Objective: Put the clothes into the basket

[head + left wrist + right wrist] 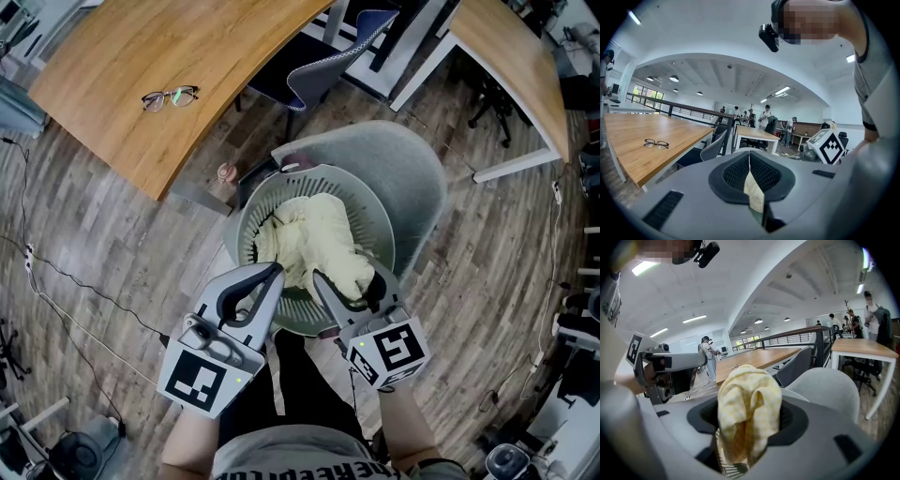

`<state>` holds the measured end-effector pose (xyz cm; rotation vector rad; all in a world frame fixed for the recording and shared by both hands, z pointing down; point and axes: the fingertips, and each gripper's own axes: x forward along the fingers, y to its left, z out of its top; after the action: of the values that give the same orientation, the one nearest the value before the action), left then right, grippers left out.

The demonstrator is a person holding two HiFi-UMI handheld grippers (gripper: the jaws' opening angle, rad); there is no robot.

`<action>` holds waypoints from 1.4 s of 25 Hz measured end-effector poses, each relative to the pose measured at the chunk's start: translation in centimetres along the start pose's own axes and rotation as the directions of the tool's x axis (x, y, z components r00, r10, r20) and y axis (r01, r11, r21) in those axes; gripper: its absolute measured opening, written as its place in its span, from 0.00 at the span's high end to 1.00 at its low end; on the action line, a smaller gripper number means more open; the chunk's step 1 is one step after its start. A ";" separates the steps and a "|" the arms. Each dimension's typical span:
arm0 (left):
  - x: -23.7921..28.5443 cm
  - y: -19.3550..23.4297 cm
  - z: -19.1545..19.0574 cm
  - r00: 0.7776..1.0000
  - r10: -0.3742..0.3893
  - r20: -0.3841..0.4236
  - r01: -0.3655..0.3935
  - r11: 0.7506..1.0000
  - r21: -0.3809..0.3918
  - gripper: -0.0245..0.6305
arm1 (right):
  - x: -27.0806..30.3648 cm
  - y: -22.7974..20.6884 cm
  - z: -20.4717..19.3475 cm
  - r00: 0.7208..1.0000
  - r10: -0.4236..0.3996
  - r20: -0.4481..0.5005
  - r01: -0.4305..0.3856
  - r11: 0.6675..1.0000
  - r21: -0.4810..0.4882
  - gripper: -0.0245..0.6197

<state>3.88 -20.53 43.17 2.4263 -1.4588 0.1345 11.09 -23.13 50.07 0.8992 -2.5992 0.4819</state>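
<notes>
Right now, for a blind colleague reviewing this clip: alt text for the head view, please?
From above, a yellow garment lies in a round grey basket on a grey chair. At its near rim the left gripper is shut and the right gripper stands open around the garment. Glasses lie on a wooden table beyond.

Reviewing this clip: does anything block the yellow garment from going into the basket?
Nothing visible does. The yellow garment already lies heaped inside the basket on the grey chair, with no lid or object across the rim. The right gripper stands open around a fold of it.
</notes>
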 end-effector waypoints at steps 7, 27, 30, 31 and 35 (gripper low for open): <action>-0.4 -0.1 0.0 1.000 0.008 0.003 -0.008 1.000 0.003 0.94 | -0.3 0.3 0.6 0.999 0.000 0.032 0.000 1.000 0.008 0.58; -2.1 -1.9 1.1 0.997 -0.067 0.029 0.066 0.997 0.044 0.94 | -3.4 2.2 2.3 0.994 -0.038 0.098 0.035 0.999 0.031 0.95; -2.6 -2.4 1.5 0.995 -0.097 0.033 0.095 0.994 0.053 0.94 | -4.2 3.1 2.8 0.992 -0.049 0.114 0.045 0.998 0.043 0.95; -2.7 -2.6 1.7 0.994 -0.107 0.036 0.104 0.993 0.057 0.94 | -4.5 3.4 3.0 0.991 -0.055 0.119 0.050 0.998 0.042 0.95; -3.4 -3.5 2.6 0.987 -0.154 0.049 0.151 0.986 0.075 0.94 | -5.7 4.7 3.9 0.987 -0.078 0.140 0.074 0.997 0.033 0.95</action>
<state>5.13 -16.90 39.21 2.6071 -1.3043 0.0884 11.48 -18.25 43.26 1.0736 -2.6785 0.4492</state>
